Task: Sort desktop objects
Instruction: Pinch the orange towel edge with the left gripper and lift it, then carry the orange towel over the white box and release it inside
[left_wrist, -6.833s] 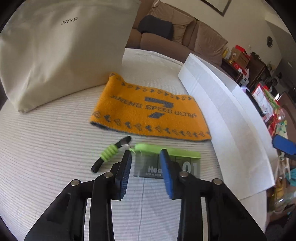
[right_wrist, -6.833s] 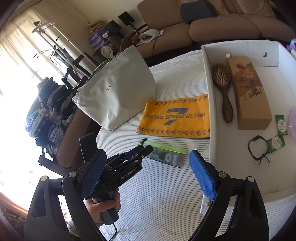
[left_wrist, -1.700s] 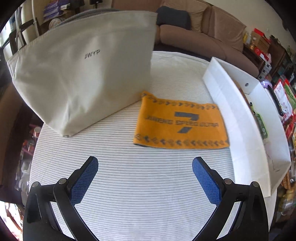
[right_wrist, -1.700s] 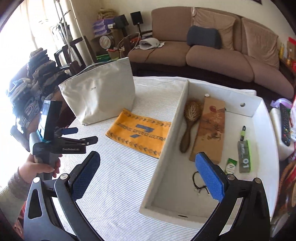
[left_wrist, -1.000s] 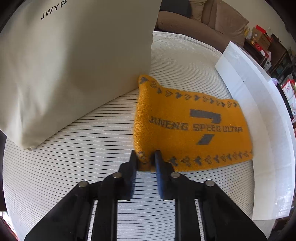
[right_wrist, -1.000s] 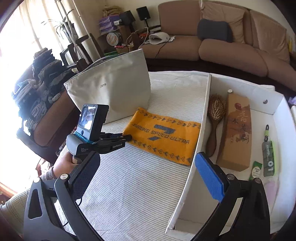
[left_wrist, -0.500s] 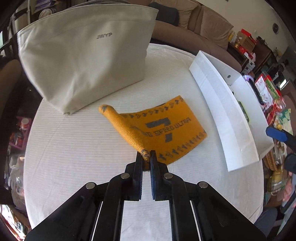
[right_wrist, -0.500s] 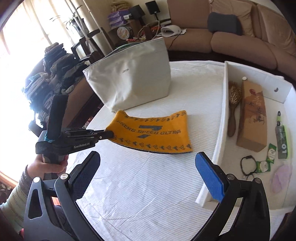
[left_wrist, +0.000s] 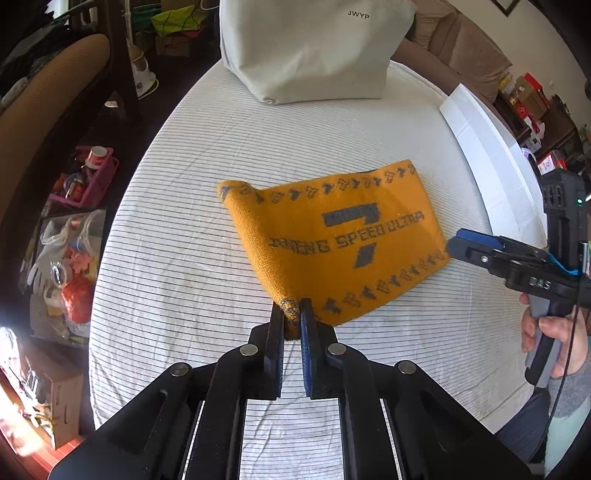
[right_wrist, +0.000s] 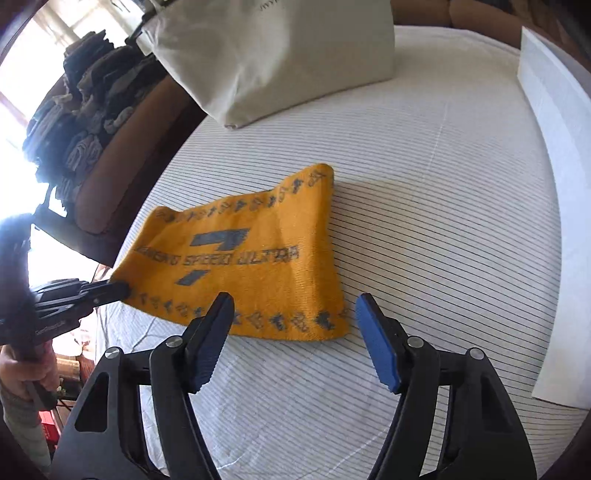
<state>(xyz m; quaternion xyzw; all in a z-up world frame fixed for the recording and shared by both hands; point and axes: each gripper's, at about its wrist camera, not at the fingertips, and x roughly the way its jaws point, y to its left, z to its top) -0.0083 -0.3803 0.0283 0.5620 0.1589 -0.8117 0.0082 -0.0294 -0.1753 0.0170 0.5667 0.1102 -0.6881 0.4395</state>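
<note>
We have the left gripper (left_wrist: 291, 319) clamped on the orange towel's (left_wrist: 332, 243) near corner, at six o'clock on the table (left_wrist: 177, 258). Our right gripper (right_wrist: 293, 334), jaws just narrowing yet touching nothing, must pinch the opposite corner. The white tray's (left_wrist: 491, 162) contents are hidden.

Fuzzy knit orange cloth (left_wrist: 332, 240), matt striped fabric tablecloth (left_wrist: 177, 258), canvas bag (left_wrist: 314, 48), matt blk plastic hand-held gripper (left_wrist: 291, 317).
</note>
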